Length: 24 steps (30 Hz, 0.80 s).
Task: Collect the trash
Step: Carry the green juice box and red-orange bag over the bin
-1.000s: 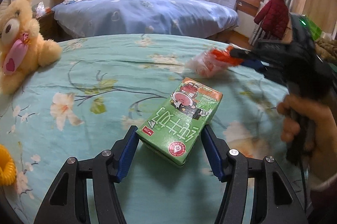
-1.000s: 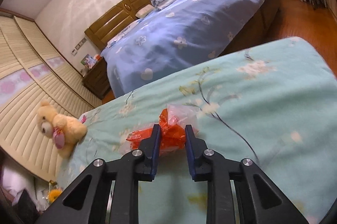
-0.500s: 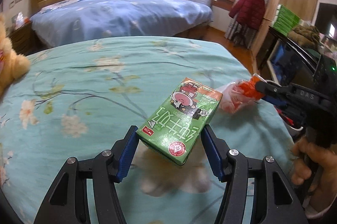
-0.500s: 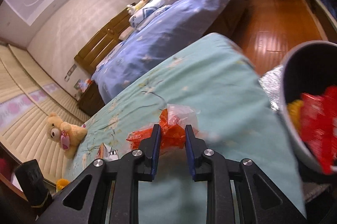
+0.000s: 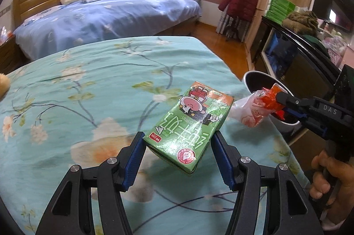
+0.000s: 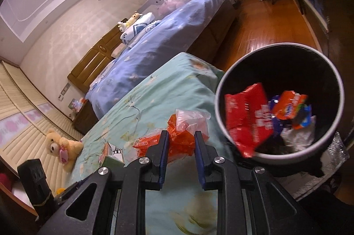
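Trash in both grippers, on the way to the bin.

Left gripper [image 5: 177, 146] clamps a green milk carton [image 5: 190, 124] above the flowered bed [image 5: 88, 91]; right gripper [image 6: 181, 142] pinches an orange wrapper [image 6: 177, 137] just left of the bin [image 6: 221, 89], which seems already part full of packets. Step in hand: carrying. Next, the wrapper must clear the near rim before the jaws let go; the carton follows.

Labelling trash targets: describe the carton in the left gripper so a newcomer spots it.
Over the teal floral bedspread, between the left gripper's blue pads: a green milk carton. Only boxy item; cartoon cow print, unlike the crumpled orange wrapper nearby.
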Motion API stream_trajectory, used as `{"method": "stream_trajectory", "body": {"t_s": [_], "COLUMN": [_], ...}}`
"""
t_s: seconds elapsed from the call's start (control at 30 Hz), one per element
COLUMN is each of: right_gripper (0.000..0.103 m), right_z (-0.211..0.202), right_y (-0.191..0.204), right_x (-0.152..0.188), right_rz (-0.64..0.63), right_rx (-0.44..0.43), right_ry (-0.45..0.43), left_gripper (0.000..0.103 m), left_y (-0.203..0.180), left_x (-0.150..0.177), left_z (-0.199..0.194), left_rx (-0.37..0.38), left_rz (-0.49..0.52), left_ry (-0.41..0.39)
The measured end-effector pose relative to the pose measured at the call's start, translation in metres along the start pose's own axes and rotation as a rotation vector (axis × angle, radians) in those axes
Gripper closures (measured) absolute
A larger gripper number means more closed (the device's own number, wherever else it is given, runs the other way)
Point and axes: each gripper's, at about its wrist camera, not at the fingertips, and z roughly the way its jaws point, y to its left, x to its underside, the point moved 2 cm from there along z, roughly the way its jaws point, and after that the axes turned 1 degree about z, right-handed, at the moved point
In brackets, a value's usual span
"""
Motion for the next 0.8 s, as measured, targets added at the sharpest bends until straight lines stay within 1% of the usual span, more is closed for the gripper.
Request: {"method": "stream_trajectory", "body": {"t_s": [0.3,0.53,0.8], "right_gripper": [0.081,0.081,0.081], "right_z": [-0.015,-0.024,-0.032], "right_y": [-0.008,-0.011,-0.026], "right_x": [0.004,0.000,-0.007], "right_rz": [-0.026,-0.052,-0.047], "right_rx": [0.030,0.061,0.102], "right_ry": [-0.028,-0.057,-0.084], "left_gripper": [0.044,0.044,0.044], "left_y": [-0.025,-0.039,-0.054], "left_x": [-0.001,-0.003,-0.005], "left_z": [0.001,0.000,0.003], "left_rx": [0.003,0.003,0.013], "left_rz": [0.037,0.059,0.087], "left_ry": [0.008,0.005,0.010]}}
